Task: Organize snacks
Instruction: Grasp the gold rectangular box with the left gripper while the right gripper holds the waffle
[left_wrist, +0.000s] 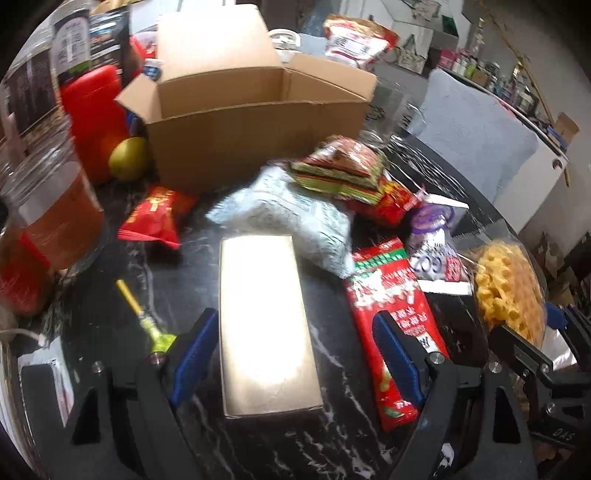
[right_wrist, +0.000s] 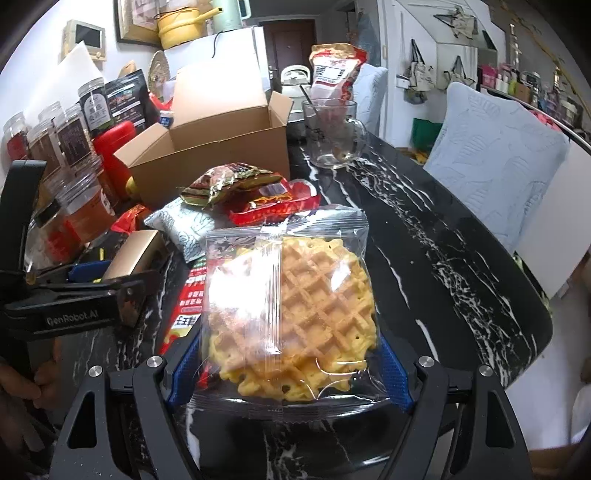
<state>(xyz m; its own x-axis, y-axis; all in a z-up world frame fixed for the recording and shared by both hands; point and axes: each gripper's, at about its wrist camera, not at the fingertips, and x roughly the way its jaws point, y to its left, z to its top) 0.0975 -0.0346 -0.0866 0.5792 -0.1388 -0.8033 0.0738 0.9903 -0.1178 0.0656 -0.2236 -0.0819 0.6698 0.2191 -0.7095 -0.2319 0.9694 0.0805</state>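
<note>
A pale gold box (left_wrist: 266, 325) lies flat on the black marble table (left_wrist: 280, 439) between the fingers of my left gripper (left_wrist: 297, 317). Its left pad sits against the box's side, the right pad stands apart, so the gripper is open. My right gripper (right_wrist: 291, 336) is shut on a clear packet of waffles (right_wrist: 291, 306), held above the table; in the left wrist view the waffle packet (left_wrist: 506, 291) hangs at the right. An open cardboard box (left_wrist: 258, 140) stands behind a pile of snack packets: white patterned (left_wrist: 288, 218), long red (left_wrist: 391, 306), green and red (left_wrist: 340, 166).
Tall jars (left_wrist: 48, 206), a red bottle (left_wrist: 96, 118) and a green fruit (left_wrist: 129, 158) crowd the left side. A small red packet (left_wrist: 155, 218) and a yellow-green stick (left_wrist: 147, 317) lie near the gold box. A glass mug (right_wrist: 332, 129) stands right of the cardboard box (right_wrist: 207, 162).
</note>
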